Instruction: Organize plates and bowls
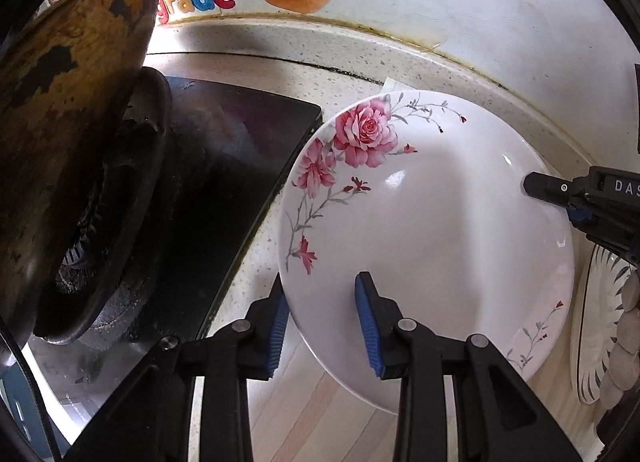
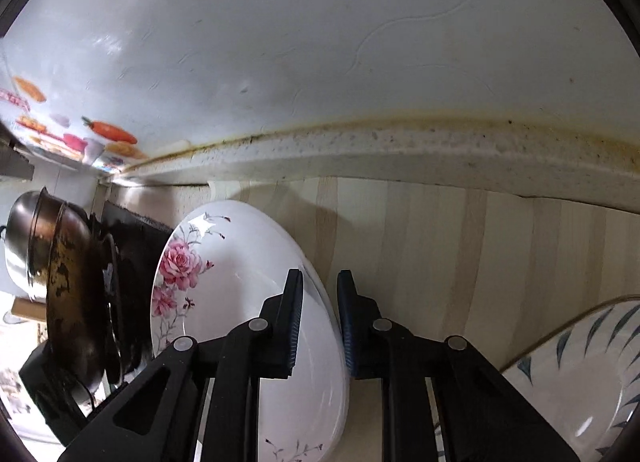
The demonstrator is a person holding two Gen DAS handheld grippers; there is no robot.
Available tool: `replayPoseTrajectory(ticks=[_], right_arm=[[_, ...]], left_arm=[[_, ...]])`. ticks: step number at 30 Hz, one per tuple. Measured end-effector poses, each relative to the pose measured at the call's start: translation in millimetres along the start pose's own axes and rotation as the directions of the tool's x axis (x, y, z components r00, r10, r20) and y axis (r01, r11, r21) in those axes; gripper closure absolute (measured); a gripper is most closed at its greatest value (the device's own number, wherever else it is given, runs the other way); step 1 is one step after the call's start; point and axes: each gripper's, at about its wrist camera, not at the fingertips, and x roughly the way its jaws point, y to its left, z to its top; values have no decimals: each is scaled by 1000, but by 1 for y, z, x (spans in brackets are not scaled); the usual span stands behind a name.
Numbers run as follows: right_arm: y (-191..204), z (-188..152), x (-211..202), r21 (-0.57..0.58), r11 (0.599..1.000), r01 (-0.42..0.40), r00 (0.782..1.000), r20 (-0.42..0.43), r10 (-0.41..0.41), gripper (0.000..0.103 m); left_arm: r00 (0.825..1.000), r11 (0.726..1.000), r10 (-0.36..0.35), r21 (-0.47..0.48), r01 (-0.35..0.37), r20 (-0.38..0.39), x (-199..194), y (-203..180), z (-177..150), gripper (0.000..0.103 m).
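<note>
1. Far left, a scorched wok (image 1: 68, 110) sits on the black stove (image 1: 224, 166), clear of the plates

2. The left tongs (image 1: 322, 322) straddle the near rim of the rose plate (image 1: 432, 230), jaws half open with the rim between the pads; probably to steady it

3. That plate, glossy white with pink roses, stands on edge over the tabletop (image 2: 460, 246)

4. The right tongs (image 2: 320, 322) pinch its far rim narrowly, bearing the weight

5. Rightmost, a blue-leaf plate (image 2: 580, 362) waits, likely its stacking partner
</note>
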Motion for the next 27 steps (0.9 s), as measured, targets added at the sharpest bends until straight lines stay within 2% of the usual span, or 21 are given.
replayPoseTrajectory(ticks=[4,12,16,20,27], right_arm=[[5,-11,-15,-33,999,7,1000,17,-6,84],[-1,-51,-69,-13,1000,-8,998,60,8,84],[-12,-87,-114,11,999,-30,996,89,29,84],[-22,-124,-157,17,999,-43,993,113,40,84],[-51,-207,-233,27,998,-55,987,155,50,84]], left_arm=[[1000,1000,-14,6,14,24,-19,6,-11,73],[996,997,-43,67,38,80,-80,-6,-36,73],[994,993,-62,103,53,92,-112,-17,-59,73],[991,987,-120,111,113,64,-149,-30,-89,73],[985,974,-164,168,152,61,-191,-65,-141,73]])
